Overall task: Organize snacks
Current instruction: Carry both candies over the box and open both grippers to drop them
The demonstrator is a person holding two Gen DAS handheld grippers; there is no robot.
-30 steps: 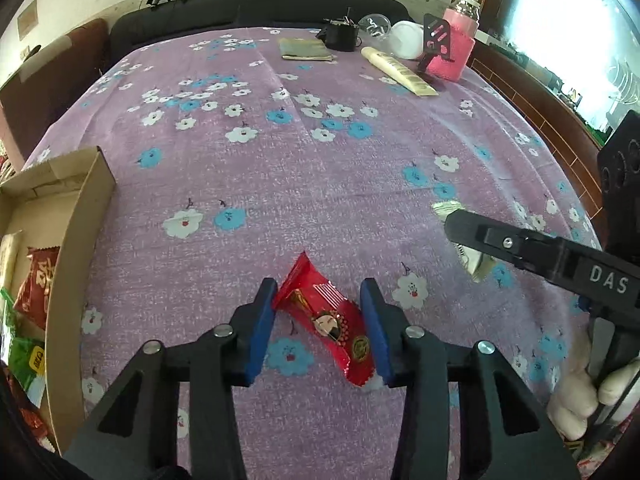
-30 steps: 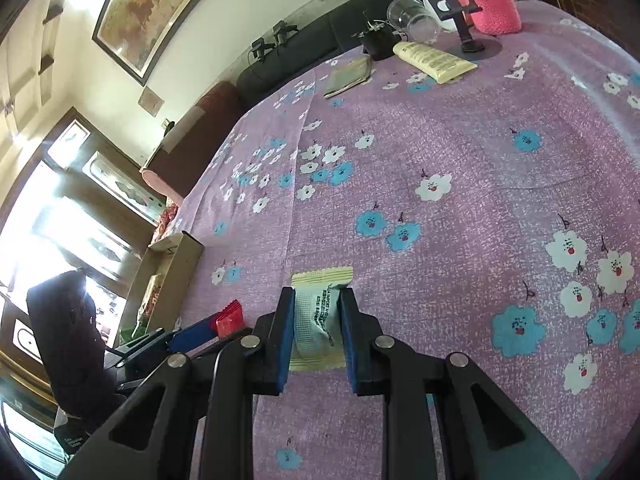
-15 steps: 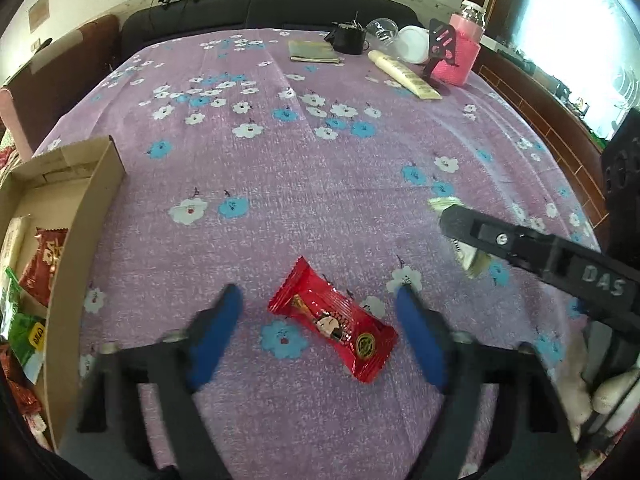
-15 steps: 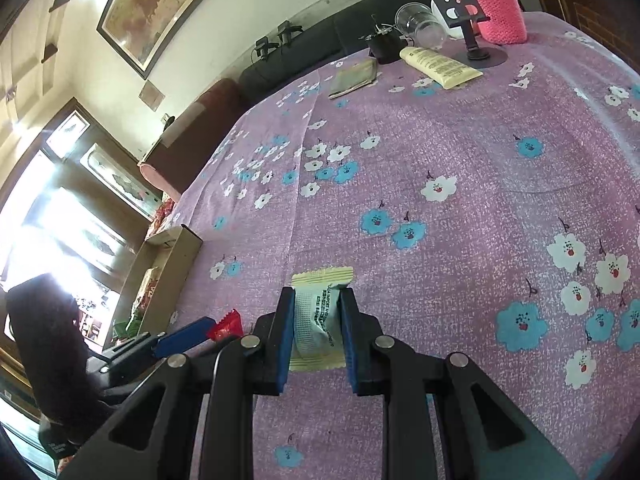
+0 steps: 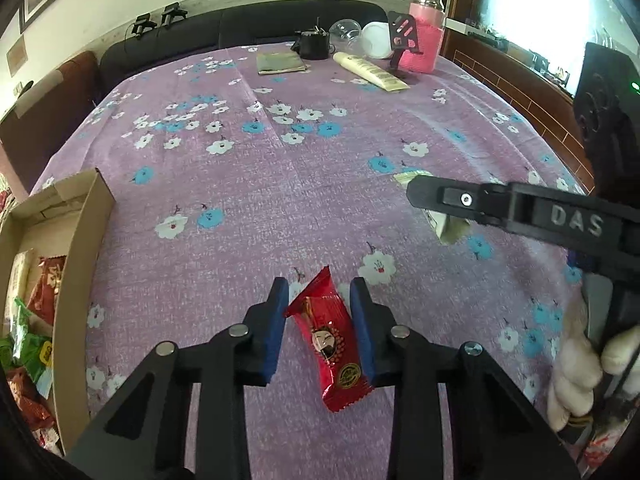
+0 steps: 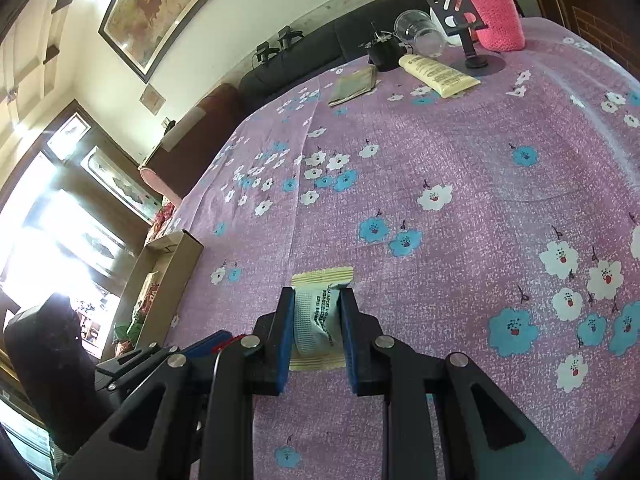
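A red snack packet [image 5: 330,336] lies between the blue pads of my left gripper [image 5: 320,300], which is shut on it; the right pad touches it, the left pad meets its upper corner. My right gripper [image 6: 317,308] is shut on a pale green and cream snack packet [image 6: 318,316], held just above the purple flowered tablecloth [image 6: 460,168]. That packet and the right gripper also show in the left wrist view [image 5: 444,224]. A cardboard box [image 5: 76,264] with several snack packets stands at the left table edge; it also shows in the right wrist view [image 6: 168,276].
At the far end of the table stand a cream tube [image 5: 370,70], a pink-sleeved bottle [image 5: 426,36], a black phone stand [image 5: 402,36], a clear cup [image 5: 346,34], a folded paper [image 5: 280,63] and a small black pot [image 5: 314,44]. A dark sofa [image 5: 240,36] runs behind.
My left gripper opened wide half a second ago and has now closed in on the red packet, which has turned more upright. The right gripper keeps its hold on the green packet.
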